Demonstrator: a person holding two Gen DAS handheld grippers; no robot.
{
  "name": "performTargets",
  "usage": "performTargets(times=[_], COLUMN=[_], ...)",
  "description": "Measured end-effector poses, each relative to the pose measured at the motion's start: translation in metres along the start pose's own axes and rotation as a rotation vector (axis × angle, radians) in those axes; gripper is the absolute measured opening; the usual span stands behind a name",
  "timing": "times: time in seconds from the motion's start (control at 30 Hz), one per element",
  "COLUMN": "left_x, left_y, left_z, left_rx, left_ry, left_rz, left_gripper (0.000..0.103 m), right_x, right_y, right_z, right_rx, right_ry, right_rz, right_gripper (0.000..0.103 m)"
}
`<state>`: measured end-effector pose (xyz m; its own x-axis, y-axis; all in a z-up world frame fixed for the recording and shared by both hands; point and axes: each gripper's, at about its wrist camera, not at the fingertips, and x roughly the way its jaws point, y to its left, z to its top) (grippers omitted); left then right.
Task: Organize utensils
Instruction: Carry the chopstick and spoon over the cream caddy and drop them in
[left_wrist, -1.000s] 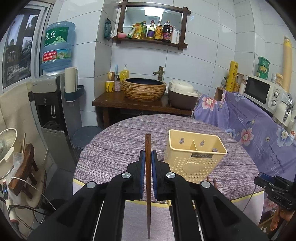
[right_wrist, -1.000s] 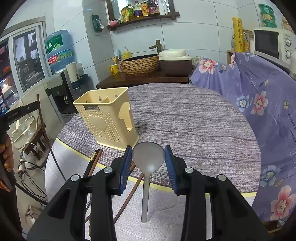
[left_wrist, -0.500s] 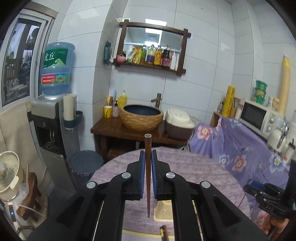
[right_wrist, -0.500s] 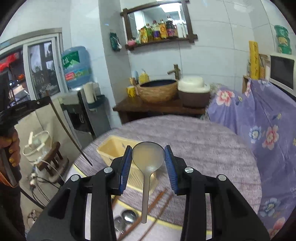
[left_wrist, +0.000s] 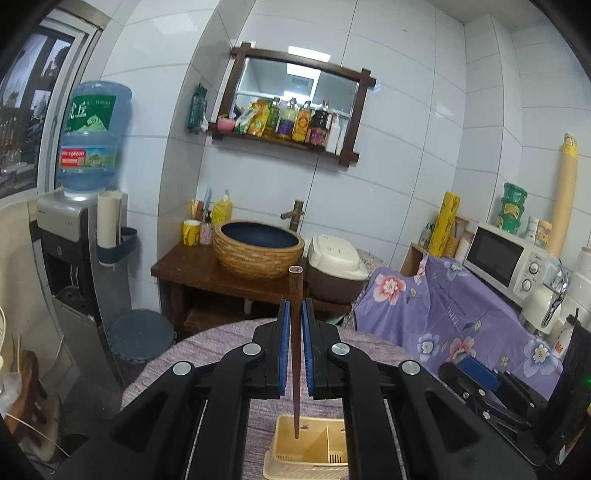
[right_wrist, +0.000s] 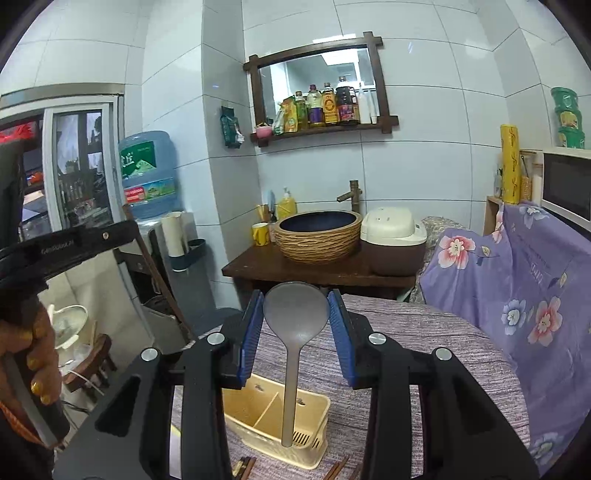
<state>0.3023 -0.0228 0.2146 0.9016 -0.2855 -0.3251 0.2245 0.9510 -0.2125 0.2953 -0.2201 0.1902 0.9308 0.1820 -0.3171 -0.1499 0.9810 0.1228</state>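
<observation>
The left tool (left_wrist: 294, 345) grips a stiff, light chopstick (left_wrist: 295, 354) mid-shaft. The right tool (right_wrist: 296, 338) clamps a spoon (right_wrist: 295, 325) by its bowl, likely slippery, above the caddy (right_wrist: 273, 424).

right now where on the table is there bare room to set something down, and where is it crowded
Bare cloth shows on the round table behind and to the right of the yellow utensil holder, running to the floral purple cover. The near edge is crowded: loose chopsticks lie in front of the holder. The holder's two compartments look empty.
</observation>
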Motion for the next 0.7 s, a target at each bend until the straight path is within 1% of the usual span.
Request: performTargets(times=[0.07,0.1,0.17,0.2,0.27,0.4,0.5,0.7], left_x=[0.012,0.016,0.026,0.030,0.034,0.039,0.043,0.052], left_y=[0.002,0.002,0.002,0.003,0.004,0.005,0.003,0.005], left_z=[-0.016,-0.023,-0.034,-0.040,-0.047,-0.051,-0.053,-0.065], left_rx=[-0.008,-0.007,0.001,0.001,-0.003,-0.004,0.005,0.010], left_ry=[0.034,0.049,0.080,0.095,0.101,0.105,0.109,0.140], left_rz=[-0.004,-0.002,0.003,0.003,0.006,0.006,0.001,0.007], left_gripper=[0.008,0.008,0.008,0.008,0.008,0.008,0.008,0.008], right_x=[0.008,0.011,0.020,0.022,0.027,0.030,0.034,0.049], right_y=[0.002,0.003,0.005,0.005,0.003,0.002,0.004,0.009], right_z=[-0.014,-0.019,-0.029,-0.032,-0.030,-0.020,-0.026,-0.062], right_rx=[-0.017,-0.027,-0.026,-0.027,-0.029,-0.033,-0.053,-0.084], right_ry=[-0.026,-0.026,-0.004,-0.010,-0.004,-0.032,-0.009,0.076], right_rz=[-0.032,-0.042,-0.032,-0.048,-0.050,-0.068,-0.065,-0.043], right_gripper=[0.037,0.037,0.037,0.037,0.037,0.037,0.037,0.037])
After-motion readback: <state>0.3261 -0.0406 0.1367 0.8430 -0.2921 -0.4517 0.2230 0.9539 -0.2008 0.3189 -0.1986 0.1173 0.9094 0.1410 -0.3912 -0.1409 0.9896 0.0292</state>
